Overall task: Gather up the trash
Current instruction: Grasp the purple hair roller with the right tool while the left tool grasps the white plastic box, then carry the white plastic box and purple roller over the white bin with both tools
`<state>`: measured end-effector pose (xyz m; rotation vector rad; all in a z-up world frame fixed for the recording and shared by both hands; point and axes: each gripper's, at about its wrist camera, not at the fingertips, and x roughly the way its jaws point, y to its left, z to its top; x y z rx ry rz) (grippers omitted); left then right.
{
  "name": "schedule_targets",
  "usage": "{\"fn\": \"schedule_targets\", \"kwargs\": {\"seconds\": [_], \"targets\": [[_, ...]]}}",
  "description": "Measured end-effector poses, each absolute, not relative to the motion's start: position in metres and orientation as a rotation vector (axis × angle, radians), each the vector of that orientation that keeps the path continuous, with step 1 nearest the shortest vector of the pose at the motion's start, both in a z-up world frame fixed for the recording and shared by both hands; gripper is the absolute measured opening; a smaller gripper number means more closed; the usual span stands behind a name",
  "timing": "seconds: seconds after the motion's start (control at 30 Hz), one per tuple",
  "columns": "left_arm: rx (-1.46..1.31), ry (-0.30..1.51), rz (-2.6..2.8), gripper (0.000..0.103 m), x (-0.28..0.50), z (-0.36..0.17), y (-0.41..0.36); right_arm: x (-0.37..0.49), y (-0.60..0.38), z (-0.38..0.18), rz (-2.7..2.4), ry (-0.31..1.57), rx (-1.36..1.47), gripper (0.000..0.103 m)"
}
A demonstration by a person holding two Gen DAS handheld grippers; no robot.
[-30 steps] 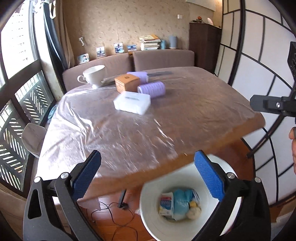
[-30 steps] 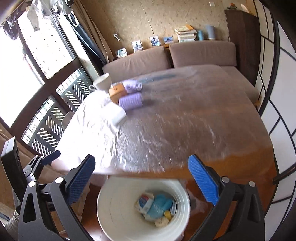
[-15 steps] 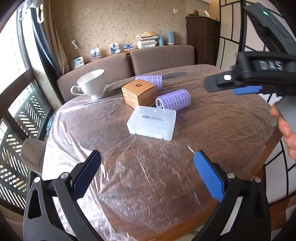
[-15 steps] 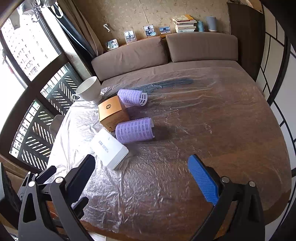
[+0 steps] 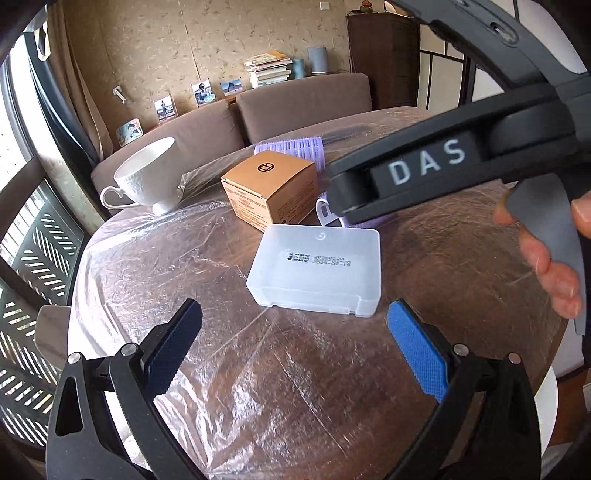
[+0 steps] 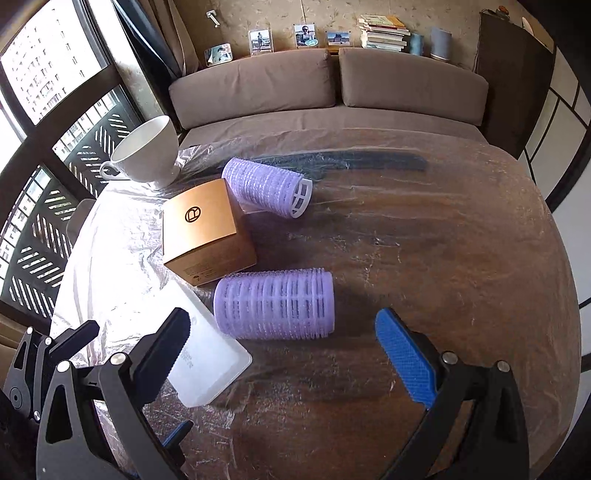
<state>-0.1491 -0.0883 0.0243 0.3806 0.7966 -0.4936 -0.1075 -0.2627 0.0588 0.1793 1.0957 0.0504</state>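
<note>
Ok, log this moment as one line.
left gripper: open, empty, facing translucent white plastic box | right gripper: open, empty, facing nearer purple ribbed hair roller

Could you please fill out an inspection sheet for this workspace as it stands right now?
Surface: round wooden table under crinkled clear plastic film.
Job's things: white plastic case lying flat just ahead of the left gripper; brown cardboard box; near purple hair roller on its side touching the box; far purple hair roller behind the box.
Clutter: white teacup upright; dark comb under the film.
Grippers: left gripper open, empty; right gripper open, empty, facing the near roller.
Cables: nothing seen.
Surroundings: brown sofa, photos, stacked books, window.
</note>
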Motion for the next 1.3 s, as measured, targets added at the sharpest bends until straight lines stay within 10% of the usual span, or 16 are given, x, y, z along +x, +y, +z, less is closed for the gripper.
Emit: {"fn": "schedule_targets", "kwargs": {"seconds": [0.9, 1.3], "targets": [[0.297, 0.950, -0.508, 0.101, -0.107, 0.007, -0.110, -0.095, -0.274, 0.044, 0.165, 1.104, 0.157, 0.077], [0.285, 0.941, -0.498, 0.084, -0.111, 0.010, -0.115, -0.112, -0.307, 0.058, 0.131, 1.043, 0.212, 0.077]]}}
